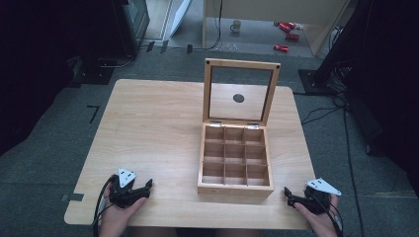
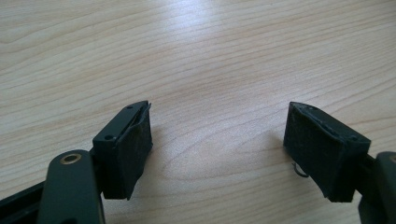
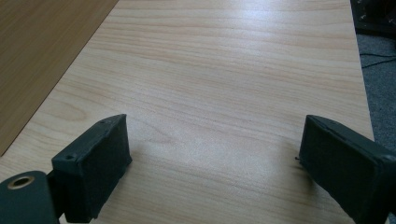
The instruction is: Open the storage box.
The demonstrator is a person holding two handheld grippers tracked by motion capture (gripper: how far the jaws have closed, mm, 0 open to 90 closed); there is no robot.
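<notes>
A wooden box (image 1: 235, 165) with nine square compartments, seemingly empty, sits right of centre on the pale, grained tabletop (image 1: 148, 128), its glazed lid (image 1: 240, 92) upright. The left gripper (image 1: 148, 185) and right gripper (image 1: 287, 193) rest near the front edge, jaws spread, holding nothing. A careless reach could knock the lid shut.

A wooden box (image 1: 235, 160) stands right of centre on the table (image 1: 148, 138), near the front edge. Its glass-paned lid (image 1: 241, 92) stands upright at the far side. Dividers split the inside into nine compartments, all bare.
</notes>
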